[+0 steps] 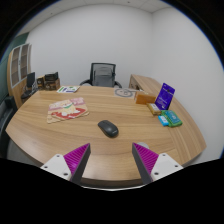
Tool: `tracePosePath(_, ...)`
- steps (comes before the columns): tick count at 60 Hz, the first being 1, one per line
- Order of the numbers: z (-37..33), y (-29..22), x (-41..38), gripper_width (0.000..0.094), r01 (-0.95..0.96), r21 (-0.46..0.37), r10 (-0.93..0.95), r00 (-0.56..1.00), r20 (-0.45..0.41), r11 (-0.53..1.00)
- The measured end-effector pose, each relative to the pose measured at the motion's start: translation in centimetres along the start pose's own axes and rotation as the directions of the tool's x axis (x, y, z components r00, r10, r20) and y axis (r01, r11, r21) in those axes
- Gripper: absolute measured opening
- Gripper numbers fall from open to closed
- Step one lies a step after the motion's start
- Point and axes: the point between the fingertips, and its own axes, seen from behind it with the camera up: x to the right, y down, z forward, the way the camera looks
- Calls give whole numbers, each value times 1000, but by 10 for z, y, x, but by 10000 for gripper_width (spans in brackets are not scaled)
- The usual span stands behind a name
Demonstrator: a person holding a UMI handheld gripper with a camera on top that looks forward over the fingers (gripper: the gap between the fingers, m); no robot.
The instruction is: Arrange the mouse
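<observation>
Gripper (112,158) held above the near edge of a long wooden table (60,132). Jaws stand wide apart, nothing between them; magenta pads (77,157) show on the inner faces of both fingers.

Mouse (107,127): dark, lies alone on bare tabletop just ahead of the fingers, roughly on the line between them, well clear of both. Not touched.

Left of the mouse, a little farther off: flat pinkish packets (68,112) lying on the wood. Beyond those, near the far left end, a sheet of paper (68,89) with coloured print.

Right side: a blue upright box (164,96) near the table's right edge, a small teal item (171,119) just nearer than it. A round pale object (124,93) sits toward the far end.

At the far end of the table, a black office chair (101,74). Shelving unit (20,73) against the left wall. White walls behind.
</observation>
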Motion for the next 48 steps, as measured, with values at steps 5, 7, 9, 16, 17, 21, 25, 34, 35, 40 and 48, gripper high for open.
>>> tracePosePath(5, 18, -2, 1, 868, 9, 8, -9, 1000, 15, 1000)
tracePosePath(7, 26, -3, 2, 868, 10, 12, -11, 1000, 21, 1000)
tracePosePath(9, 34, -5, 3, 867, 15, 17, -15, 1000, 24, 1000)
tracePosePath(16, 65, -9, 5, 865, 31, 20, -31, 999, 23, 999)
tracePosePath(17, 70, -9, 5, 866, 32, 19, -32, 999, 24, 999)
tracePosePath(21, 89, -10, 4, 866, 33, 15, -34, 999, 30, 999)
tracePosePath(25, 108, -8, 1, 865, 39, 8, -39, 999, 37, 999)
tracePosePath(34, 147, -8, -2, 867, 50, -3, -50, 998, 48, 999)
tracePosePath(35, 151, -8, -2, 868, 51, -4, -51, 998, 46, 999)
tracePosePath(40, 170, -11, -1, 867, 55, -7, -55, 998, 37, 998)
tracePosePath(48, 193, -14, -1, 868, 42, -19, -42, 999, 34, 999)
